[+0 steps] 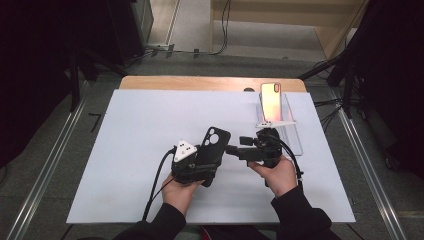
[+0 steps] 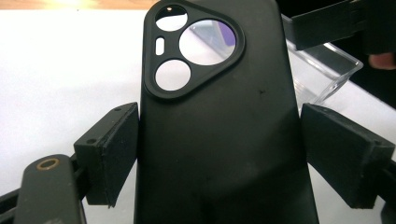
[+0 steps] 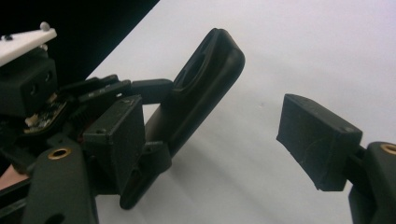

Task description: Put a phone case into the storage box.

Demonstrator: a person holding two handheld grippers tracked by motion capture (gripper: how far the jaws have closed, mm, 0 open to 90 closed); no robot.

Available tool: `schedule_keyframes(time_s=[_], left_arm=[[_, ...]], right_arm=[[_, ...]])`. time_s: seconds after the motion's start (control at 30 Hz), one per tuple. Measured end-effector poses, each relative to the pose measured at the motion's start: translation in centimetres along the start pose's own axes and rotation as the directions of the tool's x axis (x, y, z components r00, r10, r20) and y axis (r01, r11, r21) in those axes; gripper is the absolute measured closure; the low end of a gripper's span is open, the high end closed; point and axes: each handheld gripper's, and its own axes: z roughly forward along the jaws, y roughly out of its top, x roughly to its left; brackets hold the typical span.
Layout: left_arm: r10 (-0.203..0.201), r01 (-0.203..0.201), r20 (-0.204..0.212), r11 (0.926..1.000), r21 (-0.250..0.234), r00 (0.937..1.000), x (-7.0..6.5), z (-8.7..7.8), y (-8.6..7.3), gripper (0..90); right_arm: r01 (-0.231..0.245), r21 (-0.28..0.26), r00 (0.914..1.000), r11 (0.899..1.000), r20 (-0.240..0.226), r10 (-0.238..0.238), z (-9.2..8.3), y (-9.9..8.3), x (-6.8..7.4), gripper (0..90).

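Black phone case (image 1: 214, 145): held upright above the white table (image 1: 130, 150), clamped by its long edges in the left tool (image 2: 219, 154). Right tool (image 3: 219, 140): jaws spread apart, holding nothing, just beside the case. Phone (image 1: 270, 102): propped on clear stand (image 1: 292, 131), far right of table.

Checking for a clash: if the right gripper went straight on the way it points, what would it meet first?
Probably the black phone case held by the left gripper. The right gripper is open and points toward it, the case just left of its line. Depth is unclear.
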Motion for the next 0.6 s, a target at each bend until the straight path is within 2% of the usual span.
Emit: schedule_keyframes(time_s=[0.17, 0.37, 0.6], left_arm=[[-0.009, 0.009, 0.001, 1.0, -0.001, 1.0, -0.5, 0.1, -0.4, 14.7], [0.029, -0.03, -0.025, 0.9982, -0.051, 0.9993, -1.2, 0.0, -0.9, 14.8], [0.035, -0.037, -0.026, 0.9958, -0.084, 0.9991, -1.8, -0.2, -1.2, 14.7]], right_arm=[[-0.024, -0.006, 0.9997, 1.0, -0.004, 0.024, 0.5, 0.5, 0.0, 21.6], [-0.031, -0.014, 0.9995, 0.999, -0.01, 0.031, 1.2, 0.9, -0.1, 21.6], [-0.063, -0.023, 0.9976, 0.998, -0.03, 0.062, 1.8, 1.2, -0.2, 24.0]])
